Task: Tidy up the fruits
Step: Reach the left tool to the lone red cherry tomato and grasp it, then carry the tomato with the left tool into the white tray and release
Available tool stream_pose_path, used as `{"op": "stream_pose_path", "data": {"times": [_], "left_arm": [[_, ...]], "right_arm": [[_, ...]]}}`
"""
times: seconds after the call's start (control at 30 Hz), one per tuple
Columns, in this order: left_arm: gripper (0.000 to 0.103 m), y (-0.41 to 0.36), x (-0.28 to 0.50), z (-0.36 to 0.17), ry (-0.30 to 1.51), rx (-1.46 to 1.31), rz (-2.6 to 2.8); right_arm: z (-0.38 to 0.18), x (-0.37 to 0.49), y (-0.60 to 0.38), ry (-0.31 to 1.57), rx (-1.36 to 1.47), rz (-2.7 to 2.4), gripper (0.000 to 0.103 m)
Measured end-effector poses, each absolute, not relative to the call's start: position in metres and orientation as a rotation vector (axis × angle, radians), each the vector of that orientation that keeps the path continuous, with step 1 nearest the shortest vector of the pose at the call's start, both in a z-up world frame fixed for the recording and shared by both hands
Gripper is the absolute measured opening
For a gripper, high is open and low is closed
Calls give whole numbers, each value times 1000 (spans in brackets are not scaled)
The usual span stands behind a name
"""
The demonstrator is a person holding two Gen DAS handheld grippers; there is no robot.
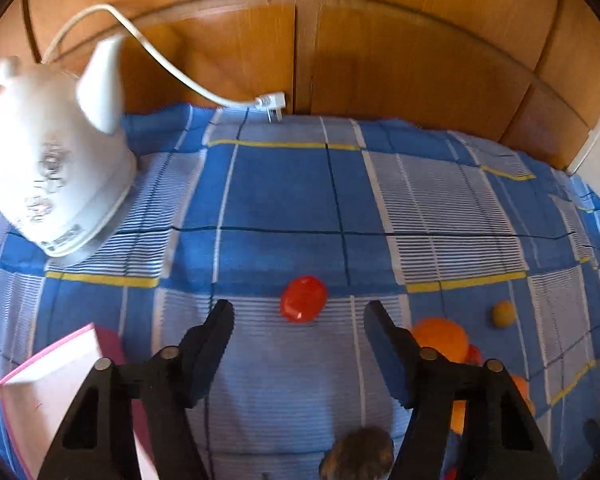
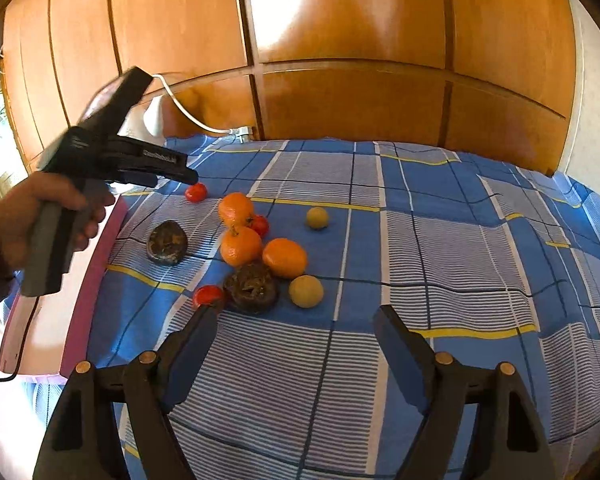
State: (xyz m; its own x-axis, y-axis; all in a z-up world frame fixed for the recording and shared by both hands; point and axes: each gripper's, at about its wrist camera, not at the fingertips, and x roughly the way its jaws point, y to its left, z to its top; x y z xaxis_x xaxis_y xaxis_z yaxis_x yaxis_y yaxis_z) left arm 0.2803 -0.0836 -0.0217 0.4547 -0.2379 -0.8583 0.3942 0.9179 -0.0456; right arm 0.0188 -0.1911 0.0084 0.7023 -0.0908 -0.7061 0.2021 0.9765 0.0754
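Fruits sit clustered mid-left of the right wrist view on a blue checked cloth (image 2: pixel 440 240) w/ white stripes & yellow lines: three round, glossy oranges (image 2: pixel 242 245), small shiny red tomatoes (image 2: pixel 208 295), two dull yellow-green balls (image 2: pixel 306 291), two dark wrinkled lumps (image 2: pixel 251 287). Right tongs (image 2: pixel 296 320) spread, empty, just below the cluster. Left tongs (image 1: pixel 299 316) spread, nothing pinched, one tomato (image 1: pixel 304 299) just ahead betw. the tips. White plastic kettle (image 1: pixel 52 160) upper left; wood panels behind.

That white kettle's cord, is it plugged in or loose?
Loose. The plug lies with bare prongs on the blue checked cloth, its cord trailing from the kettle.
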Motion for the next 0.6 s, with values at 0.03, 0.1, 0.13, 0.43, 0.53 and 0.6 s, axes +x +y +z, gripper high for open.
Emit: {"op": "stream_pose_path", "data": {"times": [0.03, 0.1, 0.13, 0.43, 0.53, 0.6], "left_arm": [[59, -87, 286, -26, 1039, 163, -398], [51, -90, 292, -32, 1055, 167, -391], [33, -91, 295, -37, 1071, 165, -384], [27, -64, 262, -15, 988, 70, -409], [27, -44, 233, 7, 924, 29, -425], [27, -32, 215, 17, 894, 10, -429]], "right_arm": [[8, 20, -194, 778, 157, -169, 82], [9, 21, -200, 775, 164, -179, 82], [9, 21, -203, 775, 167, -183, 82], [0, 21, -229, 814, 268, -189, 64], [-3, 23, -232, 834, 303, -157, 47], [-5, 24, -234, 845, 343, -122, 40]]}}
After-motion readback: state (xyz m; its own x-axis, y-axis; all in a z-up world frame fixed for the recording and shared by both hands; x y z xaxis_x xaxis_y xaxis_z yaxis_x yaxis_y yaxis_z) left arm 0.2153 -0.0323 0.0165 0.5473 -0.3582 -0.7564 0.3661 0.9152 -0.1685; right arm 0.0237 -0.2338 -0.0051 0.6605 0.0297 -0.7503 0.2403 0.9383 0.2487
